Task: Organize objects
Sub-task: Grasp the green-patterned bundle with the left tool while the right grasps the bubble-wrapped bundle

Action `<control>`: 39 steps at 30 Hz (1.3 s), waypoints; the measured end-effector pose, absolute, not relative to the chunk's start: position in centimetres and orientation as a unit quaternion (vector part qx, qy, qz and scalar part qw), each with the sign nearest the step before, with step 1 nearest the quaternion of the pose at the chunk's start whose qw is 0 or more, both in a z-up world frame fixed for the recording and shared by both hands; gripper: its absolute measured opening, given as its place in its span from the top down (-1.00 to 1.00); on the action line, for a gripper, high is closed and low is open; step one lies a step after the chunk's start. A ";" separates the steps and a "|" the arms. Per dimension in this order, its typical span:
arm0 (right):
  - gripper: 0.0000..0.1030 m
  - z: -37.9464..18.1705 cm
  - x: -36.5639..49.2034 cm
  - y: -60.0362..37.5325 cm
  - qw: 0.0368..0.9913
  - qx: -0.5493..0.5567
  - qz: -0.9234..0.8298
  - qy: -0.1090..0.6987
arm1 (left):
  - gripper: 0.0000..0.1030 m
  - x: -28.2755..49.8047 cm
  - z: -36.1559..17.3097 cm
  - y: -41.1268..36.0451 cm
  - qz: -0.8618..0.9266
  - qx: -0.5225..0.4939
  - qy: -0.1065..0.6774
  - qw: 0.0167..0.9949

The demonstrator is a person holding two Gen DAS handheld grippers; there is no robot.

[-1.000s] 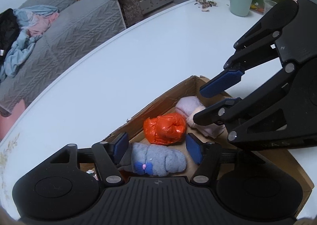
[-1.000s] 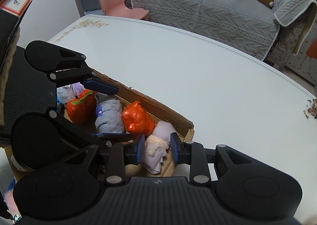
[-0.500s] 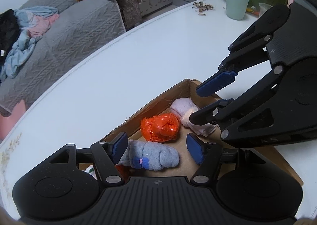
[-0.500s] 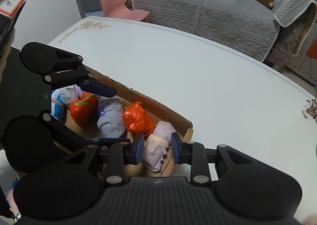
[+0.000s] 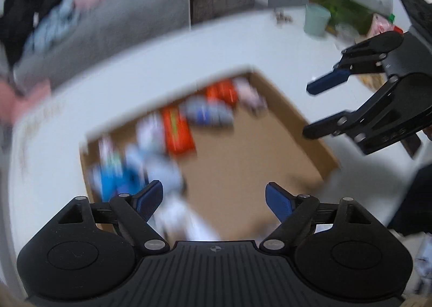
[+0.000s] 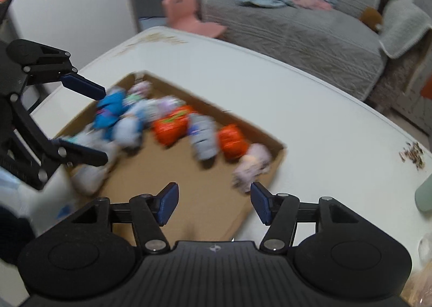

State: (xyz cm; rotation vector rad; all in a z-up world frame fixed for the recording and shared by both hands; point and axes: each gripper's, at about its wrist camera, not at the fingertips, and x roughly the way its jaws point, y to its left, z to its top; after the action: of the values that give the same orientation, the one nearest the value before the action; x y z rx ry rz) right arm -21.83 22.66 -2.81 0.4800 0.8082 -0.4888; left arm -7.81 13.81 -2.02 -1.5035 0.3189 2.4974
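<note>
A shallow cardboard box [image 5: 243, 172] [image 6: 175, 180] lies on the white table [image 5: 189, 47]. Along its far wall sit rolled bundles, all blurred: a pale pink roll [image 6: 252, 165], an orange bundle [image 6: 232, 139], a grey-blue roll [image 6: 202, 134], a second orange bundle [image 6: 171, 127] and blue pieces [image 6: 110, 112]. My left gripper [image 5: 213, 196] hangs above the box's near part, its jaws opening with nothing between them. My right gripper [image 6: 214, 199] hovers over the box's near right edge, jaws also opening and empty. Each gripper appears in the other's view: the right [image 5: 316, 108] and the left [image 6: 94, 123].
A mint cup [image 5: 317, 19] [image 6: 425, 196] stands on the table beyond the box, near small scattered bits [image 6: 411, 154]. A grey sofa [image 6: 297, 31] with heaped clothes and a pink chair [image 6: 186, 12] stand behind the table. A green tank [image 5: 345, 7] sits at the back.
Both grippers have pulled up and back from the box and spread their jaws. The right let go of the pale pink roll, the left left the grey-blue roll. More of the box shows.
</note>
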 end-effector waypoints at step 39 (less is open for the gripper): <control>0.11 -10.9 -21.0 34.7 0.811 0.209 -0.109 0.536 | -0.73 3.3 -11.0 17.0 0.780 -0.607 -0.002 0.148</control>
State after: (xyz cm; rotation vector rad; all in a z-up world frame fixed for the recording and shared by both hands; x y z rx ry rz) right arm -20.97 34.73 -10.94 0.4461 1.1448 -0.2339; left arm 3.26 16.96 -10.96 -1.7472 -0.0054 2.2447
